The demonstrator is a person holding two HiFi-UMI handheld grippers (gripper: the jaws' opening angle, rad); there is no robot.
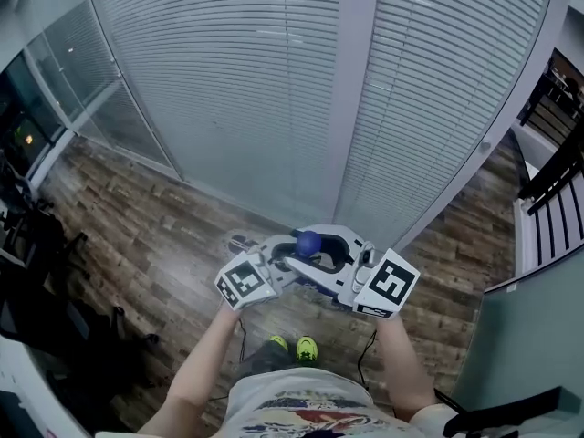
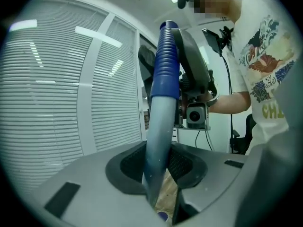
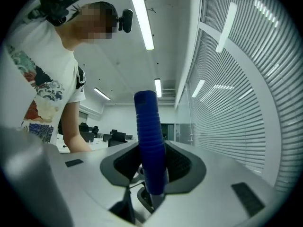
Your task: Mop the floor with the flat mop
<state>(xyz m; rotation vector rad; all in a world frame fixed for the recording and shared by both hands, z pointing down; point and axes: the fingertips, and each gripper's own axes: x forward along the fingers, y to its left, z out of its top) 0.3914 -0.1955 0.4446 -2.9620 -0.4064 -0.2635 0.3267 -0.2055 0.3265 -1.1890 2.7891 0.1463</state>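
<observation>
Blue ribbed plastic is covering the top end of the mop handle point(image 1: 308, 242), which is standing just in front of the person's body, and both tongs are meeting around it. The right tongs point(image 3: 151, 167) are gripping this blue grip point(image 3: 149, 136). Their two dark pads are pressing on its sides, and only the thickness of the grip is keeping them apart.

Just below on the handle, the left tongs point(image 2: 158, 171) are clamping the pale grey-blue shaft point(image 2: 158, 131) in the same way, standing open no wider than the shaft itself. In the left gripper view the right tongs are showing higher up the handle, with a bare forearm point(image 2: 232, 100) reaching to them.

The left marker cube point(image 1: 245, 281) is sitting to the left of the handle and the right marker cube point(image 1: 392, 284) to its right. Under the handle, a pair of yellow-green shoes point(image 1: 295, 346) is standing on the brown wooden floor point(image 1: 155, 245). The lower end of the mop is hiding under the tongs, so I cannot tell where its flat head is lying.

Beyond the handle, closed white blinds point(image 1: 228, 89) are rising from the floor. Far to the left of the handle, some black chairs point(image 1: 36, 272) are standing.
</observation>
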